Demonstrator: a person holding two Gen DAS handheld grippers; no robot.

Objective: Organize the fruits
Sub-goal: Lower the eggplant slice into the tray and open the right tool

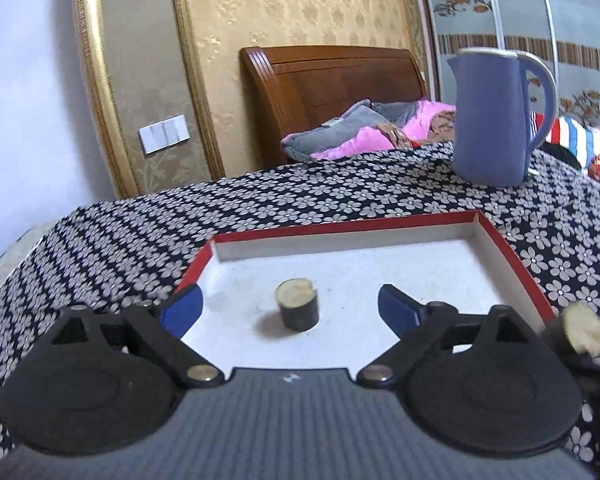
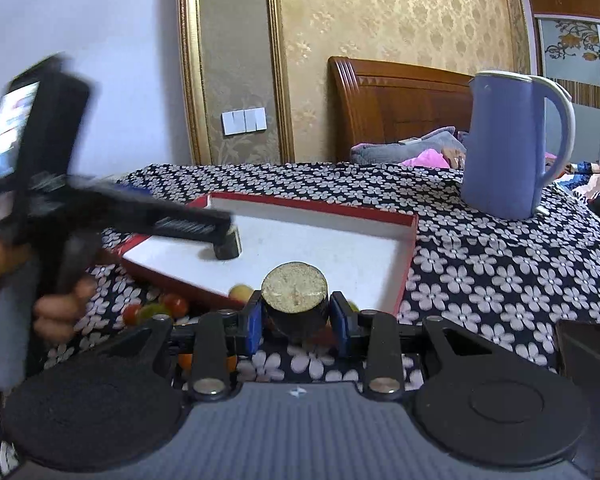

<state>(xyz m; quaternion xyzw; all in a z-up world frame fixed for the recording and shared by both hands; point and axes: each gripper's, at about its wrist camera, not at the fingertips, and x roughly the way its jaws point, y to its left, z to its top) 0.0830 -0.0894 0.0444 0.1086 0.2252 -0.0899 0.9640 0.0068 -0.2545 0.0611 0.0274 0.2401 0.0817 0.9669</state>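
On the flowered tabletop [image 1: 340, 196] sits our red tray [image 1: 512, 248] with white inside. We see one sugarcane piece [image 1: 297, 304] standing in the tray, between the wide-open fingers of our left claw [image 1: 290, 306], which touch nothing. At three o'clock from it, our right claw [image 2: 298, 318] squeezes a second sugarcane chunk [image 2: 295, 294] at the tray's near edge. Small tomatoes [image 2: 175, 305] lie beside the tray. At one o'clock stands a blue kettle [image 1: 496, 120].
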